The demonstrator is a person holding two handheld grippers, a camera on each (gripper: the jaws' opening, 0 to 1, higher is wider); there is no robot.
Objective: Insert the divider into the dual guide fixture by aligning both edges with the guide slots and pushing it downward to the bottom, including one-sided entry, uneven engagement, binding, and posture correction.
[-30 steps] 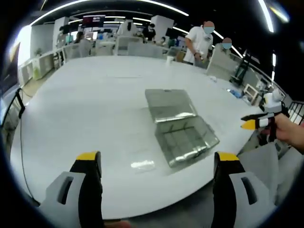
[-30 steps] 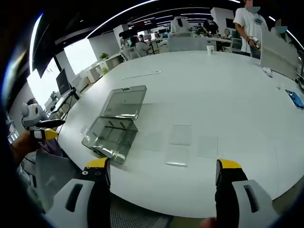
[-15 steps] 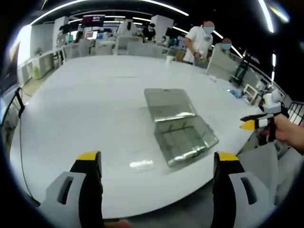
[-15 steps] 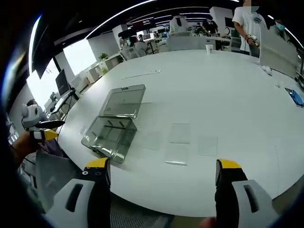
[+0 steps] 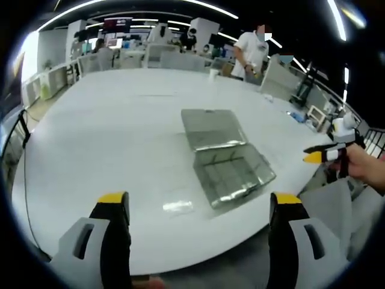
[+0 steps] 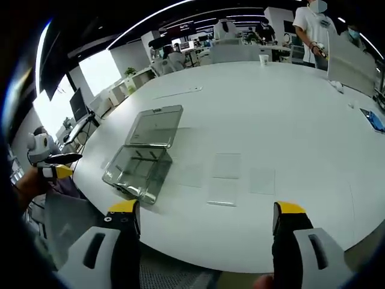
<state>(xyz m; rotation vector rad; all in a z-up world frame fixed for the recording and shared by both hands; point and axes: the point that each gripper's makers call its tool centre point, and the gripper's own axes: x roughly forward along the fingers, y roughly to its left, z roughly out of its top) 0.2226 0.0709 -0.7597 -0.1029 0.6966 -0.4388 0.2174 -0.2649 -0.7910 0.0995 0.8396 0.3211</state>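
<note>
Both tools are held back off the near edge of the white table (image 6: 289,108), nothing touched yet. The right gripper (image 6: 204,220) has its jaws spread wide with nothing between them, and the left gripper (image 5: 197,211) is the same — wide apart, bare.

Out past the right gripper lie several clear flat sheets, the nearest divider (image 6: 222,191) flat on the tabletop, just beside the clear fixture box (image 6: 137,171), whose lid (image 6: 154,126) is folded open behind it. In the left gripper view the box (image 5: 231,174) sits ahead and to the right, a small clear piece (image 5: 178,208) near it.

This looks like the very start — next, I'd judge, reach in and pinch a divider's edge, which may be fiddly lying flat.
</note>
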